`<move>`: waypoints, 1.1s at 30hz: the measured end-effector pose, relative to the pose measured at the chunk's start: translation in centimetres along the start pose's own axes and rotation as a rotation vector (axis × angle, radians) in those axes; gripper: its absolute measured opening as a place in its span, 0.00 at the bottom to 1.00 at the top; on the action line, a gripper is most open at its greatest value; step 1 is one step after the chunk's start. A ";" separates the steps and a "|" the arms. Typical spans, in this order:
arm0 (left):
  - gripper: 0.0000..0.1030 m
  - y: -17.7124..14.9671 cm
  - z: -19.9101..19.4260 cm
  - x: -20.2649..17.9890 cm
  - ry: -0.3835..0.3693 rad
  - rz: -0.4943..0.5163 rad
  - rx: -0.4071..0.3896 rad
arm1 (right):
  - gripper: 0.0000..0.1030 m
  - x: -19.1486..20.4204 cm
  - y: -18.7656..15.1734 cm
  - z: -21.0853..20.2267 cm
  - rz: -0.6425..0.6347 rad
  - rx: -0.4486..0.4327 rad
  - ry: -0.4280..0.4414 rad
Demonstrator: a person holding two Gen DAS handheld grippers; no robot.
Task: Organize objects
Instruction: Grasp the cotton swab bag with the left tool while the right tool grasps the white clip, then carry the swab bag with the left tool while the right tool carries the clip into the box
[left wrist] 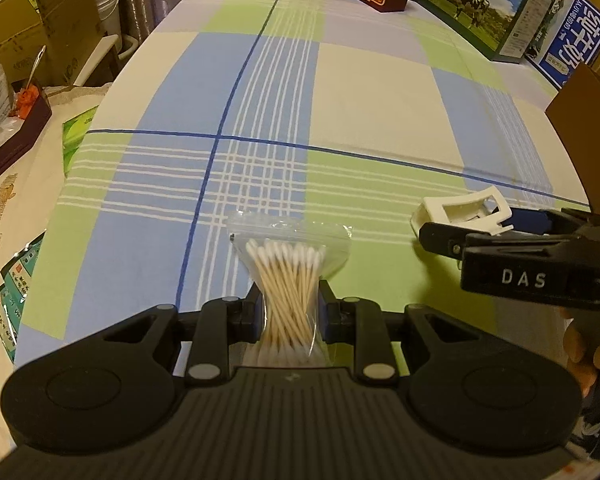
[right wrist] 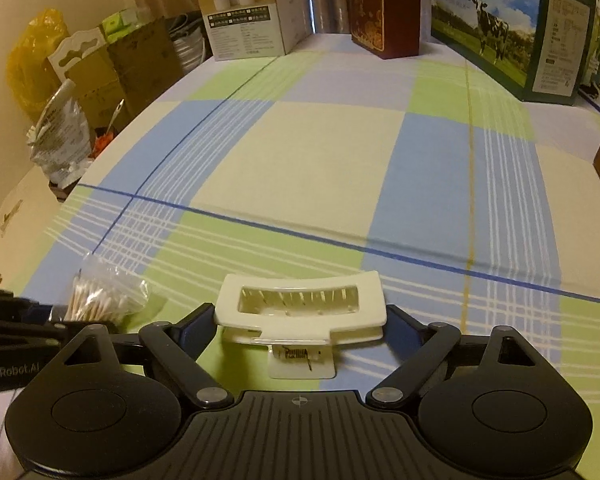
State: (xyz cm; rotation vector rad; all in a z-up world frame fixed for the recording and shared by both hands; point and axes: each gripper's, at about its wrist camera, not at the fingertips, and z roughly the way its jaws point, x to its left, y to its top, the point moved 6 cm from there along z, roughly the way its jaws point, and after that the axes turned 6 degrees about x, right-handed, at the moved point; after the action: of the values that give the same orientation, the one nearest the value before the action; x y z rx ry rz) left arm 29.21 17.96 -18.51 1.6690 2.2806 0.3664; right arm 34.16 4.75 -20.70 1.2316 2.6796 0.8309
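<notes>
A: What has the left gripper got?

B: Its jaws are clamped on the swab bag, pinching the clear pouch at its waist so the cotton swabs fan out above and below. The bag sits dead centre in the left view, over the cloth.

A: And the right gripper?

B: Jaws closed on the white hair clip, one finger at each end. The clip lies crosswise with its slotted window facing up and the spring tab toward the camera.

A: Where do the two stand to each other?

B: In the left view the right gripper and clip come in at 3 o'clock. In the right view the swab bag shows at 9 o'clock, near but apart from the clip.

A: Anything else around?

B: A milk box at 1 o'clock, a dark red box at 12, a white box at 11, all at the cloth's far edge.
</notes>
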 end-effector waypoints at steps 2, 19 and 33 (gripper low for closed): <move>0.21 -0.1 0.0 -0.3 -0.003 0.007 0.002 | 0.83 -0.3 -0.5 -0.4 0.007 0.007 0.009; 0.21 -2.6 -0.3 -6.5 -0.074 0.117 0.023 | 0.83 -5.8 -7.4 -6.6 0.125 0.063 -0.010; 0.21 -6.5 -0.8 -15.6 -0.146 0.292 0.057 | 0.83 -11.7 -14.0 -13.2 0.250 0.064 -0.045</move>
State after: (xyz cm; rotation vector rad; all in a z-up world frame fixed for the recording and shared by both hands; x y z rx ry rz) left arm 27.59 1.13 -18.85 1.9934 1.9635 0.2342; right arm 28.77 -16.98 -18.30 1.6040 2.5699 0.7378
